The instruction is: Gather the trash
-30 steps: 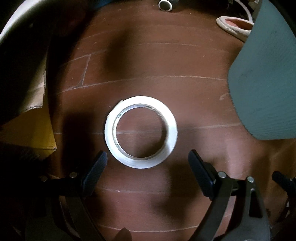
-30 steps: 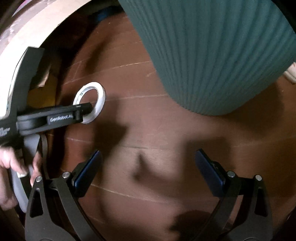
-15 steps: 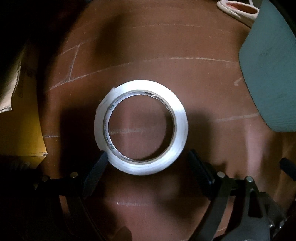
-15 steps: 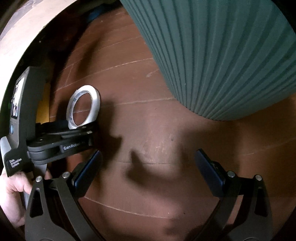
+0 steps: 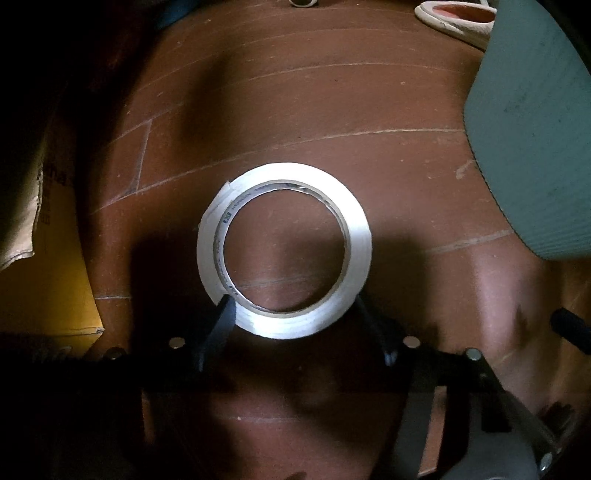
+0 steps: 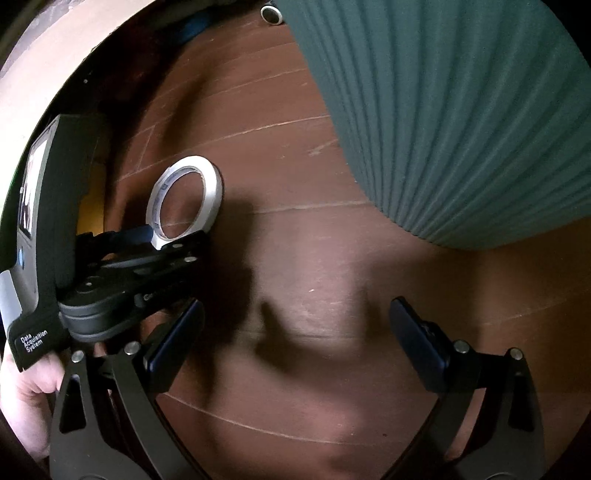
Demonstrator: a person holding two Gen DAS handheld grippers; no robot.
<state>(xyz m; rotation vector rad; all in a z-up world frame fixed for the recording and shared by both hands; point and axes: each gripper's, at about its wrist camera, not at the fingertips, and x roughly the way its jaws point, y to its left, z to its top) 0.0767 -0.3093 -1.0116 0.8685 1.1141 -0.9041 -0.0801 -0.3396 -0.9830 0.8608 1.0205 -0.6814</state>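
A white roll of tape point(image 5: 284, 325) lies on the reddish-brown wooden floor point(image 5: 314, 110). My left gripper point(image 5: 295, 317) has closed its two fingers against the near rim of the roll, one on each side. In the right wrist view the tape roll point(image 6: 212, 192) appears tilted up off the floor in the left gripper point(image 6: 173, 240). My right gripper point(image 6: 295, 339) is open and empty above bare floor, to the right of the left gripper.
A large ribbed teal bin point(image 6: 461, 110) stands at the right and also shows in the left wrist view point(image 5: 535, 147). A pale slipper point(image 5: 458, 18) lies at the far end. Cardboard and a yellow box point(image 5: 40, 258) lie at the left.
My left gripper moved forward onto the tape roll and its fingers closed on the near rim. The roll now tilts up from the floor. The right gripper barely moved.
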